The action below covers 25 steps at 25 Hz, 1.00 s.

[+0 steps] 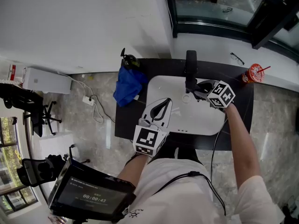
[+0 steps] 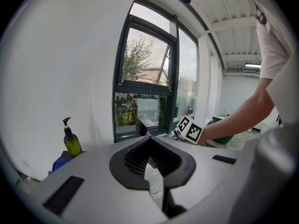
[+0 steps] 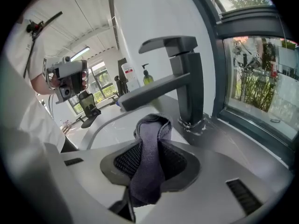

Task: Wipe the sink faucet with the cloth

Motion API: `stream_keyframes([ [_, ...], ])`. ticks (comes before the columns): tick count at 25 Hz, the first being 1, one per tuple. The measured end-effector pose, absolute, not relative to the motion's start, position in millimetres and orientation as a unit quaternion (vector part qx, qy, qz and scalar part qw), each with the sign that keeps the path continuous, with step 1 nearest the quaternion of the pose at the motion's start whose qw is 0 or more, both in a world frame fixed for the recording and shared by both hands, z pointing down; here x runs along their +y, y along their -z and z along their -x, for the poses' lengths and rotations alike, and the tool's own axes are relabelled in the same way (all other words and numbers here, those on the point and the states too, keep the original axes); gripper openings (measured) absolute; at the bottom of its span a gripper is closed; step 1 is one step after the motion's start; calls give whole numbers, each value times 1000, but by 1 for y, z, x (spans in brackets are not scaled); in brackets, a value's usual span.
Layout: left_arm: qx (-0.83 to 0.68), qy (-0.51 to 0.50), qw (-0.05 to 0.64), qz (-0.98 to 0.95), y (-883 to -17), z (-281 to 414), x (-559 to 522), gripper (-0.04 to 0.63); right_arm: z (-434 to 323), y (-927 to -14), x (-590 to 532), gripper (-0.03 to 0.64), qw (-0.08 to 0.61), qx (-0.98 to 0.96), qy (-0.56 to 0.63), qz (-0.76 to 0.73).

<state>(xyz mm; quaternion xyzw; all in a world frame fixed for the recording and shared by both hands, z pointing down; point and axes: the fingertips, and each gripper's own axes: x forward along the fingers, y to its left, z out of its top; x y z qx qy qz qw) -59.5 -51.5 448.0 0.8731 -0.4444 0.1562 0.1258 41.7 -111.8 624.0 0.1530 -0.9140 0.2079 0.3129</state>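
A black square faucet (image 1: pixel 190 68) stands at the back of a white sink (image 1: pixel 205 122) set in a dark counter. My right gripper (image 1: pixel 196 94) is just right of the faucet's base, shut on a grey cloth (image 3: pixel 148 171) that bunches up out of its jaws. In the right gripper view the faucet (image 3: pixel 180 73) rises close ahead, its spout reaching left over the cloth; I cannot tell whether they touch. My left gripper (image 1: pixel 167 101) hovers over the sink's left part, fingertips together on nothing. The left gripper view shows the faucet (image 2: pixel 145 123) beyond the left gripper (image 2: pixel 149 139).
A blue cloth (image 1: pixel 128 87) and a green soap bottle (image 1: pixel 129 59) sit at the counter's left end. A red cup (image 1: pixel 254 73) stands at the right end. A dark-framed window (image 1: pixel 219 8) runs behind the counter. Cables and a power strip (image 1: pixel 88 99) lie on the floor to the left.
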Motion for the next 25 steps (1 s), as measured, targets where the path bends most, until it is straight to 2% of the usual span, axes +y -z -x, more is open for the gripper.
stream_keyframes([
  [4,-449,-153,128,-871,-447,62,-52,-6,-51,-633,-106,115,321,-909,-218,-154],
  [14,-457,-146,127,-868,-444,63,-49,-6,-68,-585,-167,115,263,-920,-175,-234],
  [21,-460,-151,123,-866,-443,69,-46,-6,-57,-583,-163,115,276,-923,-164,-214],
  [25,-459,-150,122,-867,-444,67,-44,-6,-47,-588,-130,115,284,-931,-172,-154],
])
